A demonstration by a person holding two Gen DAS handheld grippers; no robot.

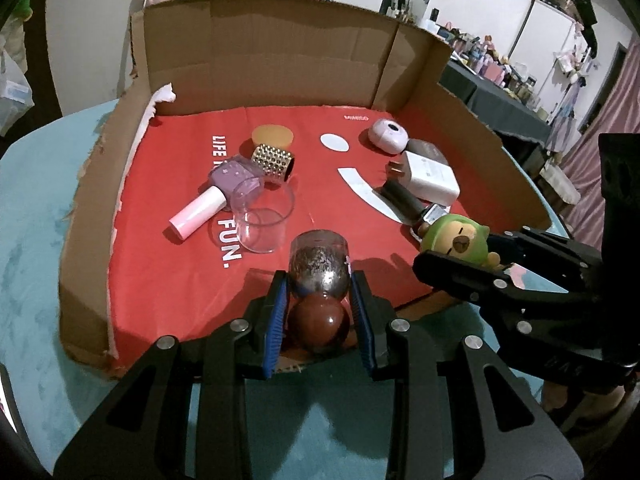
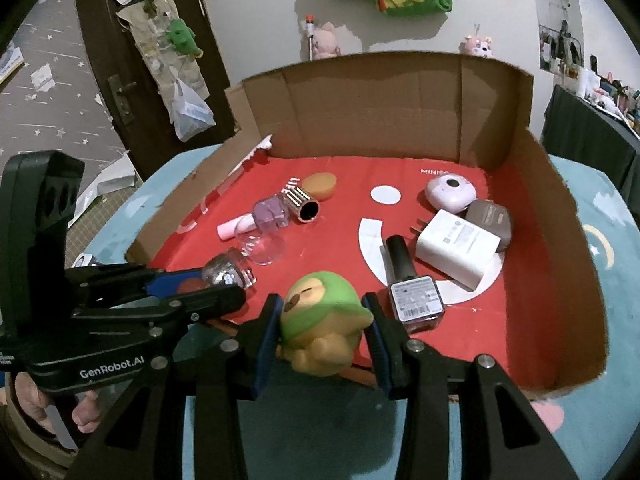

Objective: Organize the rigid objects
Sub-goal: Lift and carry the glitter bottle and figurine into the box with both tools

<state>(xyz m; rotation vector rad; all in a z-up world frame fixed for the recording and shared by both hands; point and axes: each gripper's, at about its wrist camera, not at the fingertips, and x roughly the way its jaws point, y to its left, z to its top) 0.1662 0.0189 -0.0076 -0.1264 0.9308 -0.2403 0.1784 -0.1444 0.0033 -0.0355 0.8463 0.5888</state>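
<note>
**Both hand-held grippers loaded at the box's near edge**

The left hand-held gripper (image 1: 319, 292) pinches a glitter bottle (image 1: 320, 266) with a round dark-red cap between its blue pads, the cap toward the camera, over the near edge of the cardboard box (image 1: 272, 52). The right hand-held gripper (image 2: 322, 322) clamps a green-hooded toy (image 2: 320, 308) on both sides, also at the box's near edge, to the right of the left one.

Everything else lies on the box's red liner (image 2: 332, 240). Just beyond the glitter bottle, a clear cup (image 1: 264, 220) lies on its side, touching a purple bottle (image 1: 218, 192) with a pink cap. Behind those sit a studded gold tube (image 1: 274, 160) and a tan round lid (image 1: 273, 136). Toward the box's right wall, a dark polish bottle (image 2: 412, 280) lies next to the toy, with a white charger (image 2: 456, 248) just beyond it. A brown case (image 2: 490, 220) touches the charger, and a pale purple round case (image 2: 450, 192) sits behind. The box rests on a teal counter (image 1: 40, 220).
</note>
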